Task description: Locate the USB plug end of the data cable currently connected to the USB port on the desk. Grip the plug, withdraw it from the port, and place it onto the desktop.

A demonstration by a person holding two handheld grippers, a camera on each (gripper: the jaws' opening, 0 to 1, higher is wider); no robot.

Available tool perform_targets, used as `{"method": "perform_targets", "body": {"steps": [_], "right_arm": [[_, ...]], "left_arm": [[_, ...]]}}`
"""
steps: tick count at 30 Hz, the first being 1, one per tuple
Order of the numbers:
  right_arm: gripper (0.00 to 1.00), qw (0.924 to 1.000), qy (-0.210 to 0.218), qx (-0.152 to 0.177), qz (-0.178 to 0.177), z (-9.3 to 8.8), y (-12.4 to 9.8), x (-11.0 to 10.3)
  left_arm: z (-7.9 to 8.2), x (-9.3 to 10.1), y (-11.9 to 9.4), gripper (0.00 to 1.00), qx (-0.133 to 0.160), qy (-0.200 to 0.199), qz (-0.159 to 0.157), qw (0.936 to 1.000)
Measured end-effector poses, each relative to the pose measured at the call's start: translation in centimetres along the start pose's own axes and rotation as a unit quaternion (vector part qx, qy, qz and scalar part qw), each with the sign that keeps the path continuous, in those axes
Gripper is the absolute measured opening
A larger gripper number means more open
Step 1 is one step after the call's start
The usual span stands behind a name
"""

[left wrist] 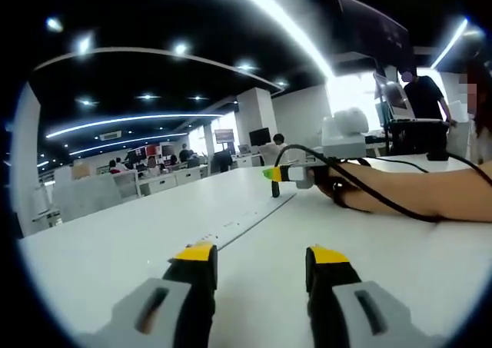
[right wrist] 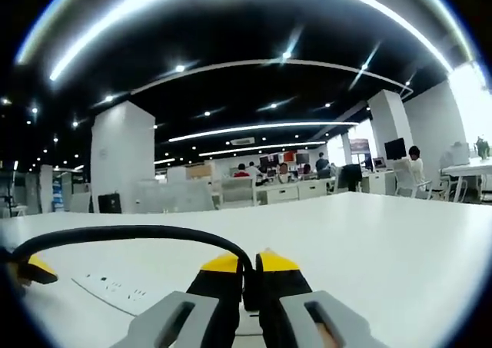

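The right gripper point(right wrist: 247, 265) pinches the black data cable point(right wrist: 123, 233) between nearly closed jaws above the desk's port strip point(right wrist: 115, 290), while the left gripper point(left wrist: 261, 257) hovers wide open, holding nothing, over the white desk point(left wrist: 115, 248).

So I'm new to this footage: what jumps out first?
In the right gripper view, the yellow-tipped right tongs are pinched on a black cable that arcs left over the white desk. In the left gripper view, the left tongs hang open above that desk.
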State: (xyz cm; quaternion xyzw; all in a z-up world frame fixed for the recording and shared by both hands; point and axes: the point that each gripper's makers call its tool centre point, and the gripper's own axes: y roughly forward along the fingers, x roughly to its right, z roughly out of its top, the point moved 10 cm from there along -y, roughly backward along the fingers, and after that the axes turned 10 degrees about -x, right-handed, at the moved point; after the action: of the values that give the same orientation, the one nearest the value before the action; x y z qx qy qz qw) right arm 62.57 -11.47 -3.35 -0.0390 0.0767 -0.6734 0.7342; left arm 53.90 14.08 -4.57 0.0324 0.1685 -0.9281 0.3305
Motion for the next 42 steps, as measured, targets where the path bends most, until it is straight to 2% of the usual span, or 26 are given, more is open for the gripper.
{"method": "perform_targets", "body": {"steps": [3, 4, 8, 11, 12, 18, 20, 24, 27, 28, 29, 31, 36, 39, 42], "right_arm": [[0.09, 0.9994, -0.033, -0.006, -0.001, 0.1, 0.1, -0.5], [0.09, 0.9986, -0.05, -0.009, -0.014, 0.2, 0.0, -0.4], [0.09, 0.9989, -0.044, -0.008, -0.009, 0.1, 0.1, -0.5], [0.09, 0.9999, -0.015, -0.003, 0.003, 0.1, 0.1, -0.2], [0.09, 0.9999, 0.011, 0.001, 0.006, 0.0, -0.2, 0.1], [0.07, 0.9986, 0.05, 0.014, 0.012, 0.0, -0.3, 0.6], [0.07, 0.9995, 0.03, 0.012, 0.005, 0.1, -0.2, 0.3], [0.07, 0.9998, 0.016, 0.01, 0.002, 0.2, -0.1, 0.2], [0.07, 0.9995, -0.031, 0.001, 0.006, 0.4, 0.1, -0.4], [0.07, 0.9988, -0.048, -0.001, -0.004, 0.5, 0.1, -0.5], [0.07, 0.9988, -0.048, -0.002, -0.006, 0.5, 0.1, -0.6], [0.07, 0.9993, -0.036, 0.0, -0.001, 0.4, 0.2, -0.4], [0.07, 0.9992, 0.036, 0.012, 0.013, 0.1, -0.3, 0.3], [0.07, 0.9985, 0.049, 0.018, 0.015, 0.1, -0.4, 0.5], [0.07, 0.9988, 0.043, 0.018, 0.013, -0.1, -0.7, 0.1]], "left_arm": [[0.0, 0.0, 0.0, 0.46, -0.001, 0.001, -0.001, 1.0], [0.0, 0.0, 0.0, 0.46, -0.002, 0.0, -0.001, 1.0], [0.0, 0.0, 0.1, 0.46, -0.002, 0.001, -0.001, 1.0], [0.0, 0.0, 0.1, 0.46, -0.003, 0.001, -0.001, 1.0], [0.0, 0.0, 0.1, 0.46, -0.002, 0.001, -0.001, 1.0], [0.0, -0.1, 0.1, 0.46, -0.002, 0.001, -0.001, 1.0], [0.0, -0.1, 0.1, 0.46, -0.001, 0.0, -0.001, 1.0], [0.0, -0.1, 0.2, 0.46, -0.002, 0.0, -0.001, 1.0], [0.0, -0.1, 0.2, 0.46, -0.003, 0.001, -0.001, 1.0], [0.0, -0.1, 0.2, 0.46, -0.003, 0.001, -0.001, 1.0], [0.0, -0.1, 0.1, 0.46, -0.003, 0.002, -0.001, 1.0], [0.0, -0.1, 0.1, 0.46, -0.003, 0.001, -0.001, 1.0], [0.0, -0.1, 0.1, 0.46, -0.003, 0.001, -0.001, 1.0], [0.0, -0.1, 0.1, 0.46, -0.003, 0.001, -0.001, 1.0], [0.0, 0.0, 0.1, 0.46, -0.003, 0.001, -0.001, 1.0]]}}
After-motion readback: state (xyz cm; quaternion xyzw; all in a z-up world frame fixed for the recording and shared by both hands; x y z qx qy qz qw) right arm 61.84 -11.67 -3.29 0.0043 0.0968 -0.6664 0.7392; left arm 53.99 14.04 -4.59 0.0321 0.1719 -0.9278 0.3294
